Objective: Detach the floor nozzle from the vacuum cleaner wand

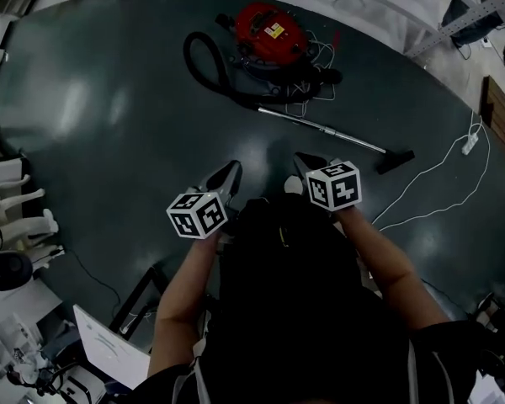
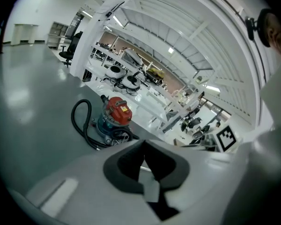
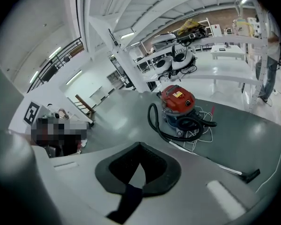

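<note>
Near the person, the left gripper [image 1: 230, 175] and the right gripper [image 1: 307, 165] have their jaws closed together, empty. Farther on the dark floor [image 1: 109, 99] lies the metal wand [image 1: 320, 126], the black floor nozzle [image 1: 396, 160] attached at its right end. The red vacuum cleaner [image 1: 269, 30] stands at the far side.

The floor [image 1: 109, 99] is finished smooth and faintly glossy, with light mirrored in it. The vacuum cleaner [image 1: 269, 30] is topped in shiny red plastic; the wand [image 1: 320, 127] is made of bright metal, the floor nozzle [image 1: 396, 160] of matt black plastic.
</note>
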`<state>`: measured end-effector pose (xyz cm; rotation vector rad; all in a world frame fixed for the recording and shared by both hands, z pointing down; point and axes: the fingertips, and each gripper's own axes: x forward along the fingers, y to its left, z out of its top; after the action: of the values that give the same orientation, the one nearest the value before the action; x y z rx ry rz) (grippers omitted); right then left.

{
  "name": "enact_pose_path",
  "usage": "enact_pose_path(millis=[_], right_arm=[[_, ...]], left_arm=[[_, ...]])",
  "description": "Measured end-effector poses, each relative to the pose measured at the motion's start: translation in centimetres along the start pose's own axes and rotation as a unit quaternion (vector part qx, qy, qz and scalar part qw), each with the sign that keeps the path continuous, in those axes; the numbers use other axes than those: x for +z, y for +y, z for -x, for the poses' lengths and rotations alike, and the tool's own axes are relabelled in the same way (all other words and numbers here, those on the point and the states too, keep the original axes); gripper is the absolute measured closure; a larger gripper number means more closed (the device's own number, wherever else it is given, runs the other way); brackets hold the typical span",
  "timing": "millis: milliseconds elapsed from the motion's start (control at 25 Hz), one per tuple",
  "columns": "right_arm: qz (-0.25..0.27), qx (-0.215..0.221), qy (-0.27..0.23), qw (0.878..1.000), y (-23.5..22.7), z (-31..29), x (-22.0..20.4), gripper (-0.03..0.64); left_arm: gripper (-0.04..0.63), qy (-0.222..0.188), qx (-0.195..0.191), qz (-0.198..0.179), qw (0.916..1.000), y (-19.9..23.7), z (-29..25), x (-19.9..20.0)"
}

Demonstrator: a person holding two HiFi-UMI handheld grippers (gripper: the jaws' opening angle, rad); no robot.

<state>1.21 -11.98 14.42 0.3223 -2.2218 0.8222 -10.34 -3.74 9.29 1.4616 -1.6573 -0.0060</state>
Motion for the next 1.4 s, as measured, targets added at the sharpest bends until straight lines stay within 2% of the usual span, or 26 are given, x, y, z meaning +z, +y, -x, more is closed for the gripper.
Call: enact_pose_path(millis=[280, 480, 600, 800, 920, 1040, 1240, 1400], right_arm=[[-0.001, -0.002, 0.015, 1.0, -1.5, -2.8, 0.3, 0.62], [-0.019, -0.017, 0.024, 0.999, -2.2, -6.2, -0.3, 0.62], [-0.027, -0.016, 0.023, 0.999, -2.1, -9.0, -0.8, 0.62], [-0.034, -0.029, 0.027, 0.999, -2.2, -13.8, -2.2, 0.62], [-0.058, -0.043, 0.008, 0.997, -2.7, -17.0, -2.1, 0.62], [-0.079, -0.045, 0.0, 0.996, -3.0, -20.3, -2.8, 0.62], [-0.042, -0.047, 0.009, 0.998, -5.3, -25.4, -4.3, 0.62], [-0.004, -0.019, -0.01, 1.0, -7.0, -29.8, -4.7, 0.62]], left_arm=[[0.586, 0.019, 0.015, -0.011, 0.9997, 2.7, -3.1, -0.2], [0.588, 0.063, 0.002, -0.017, 0.9979, 6.0, -5.7, -1.4], [0.586, 0.094, -0.012, -0.051, 0.9942, 8.3, -7.4, -1.8], [0.586, 0.121, -0.032, -0.109, 0.9861, 11.4, -9.5, -3.5], [0.586, 0.132, -0.041, -0.119, 0.9833, 14.1, -11.4, -4.7], [0.586, 0.13, -0.035, -0.108, 0.9849, 17.1, -13.3, -5.8], [0.586, 0.123, -0.038, -0.107, 0.9859, 20.6, -17.5, -7.0], [0.586, 0.116, -0.032, -0.128, 0.9844, 24.0, -20.9, -8.9]])
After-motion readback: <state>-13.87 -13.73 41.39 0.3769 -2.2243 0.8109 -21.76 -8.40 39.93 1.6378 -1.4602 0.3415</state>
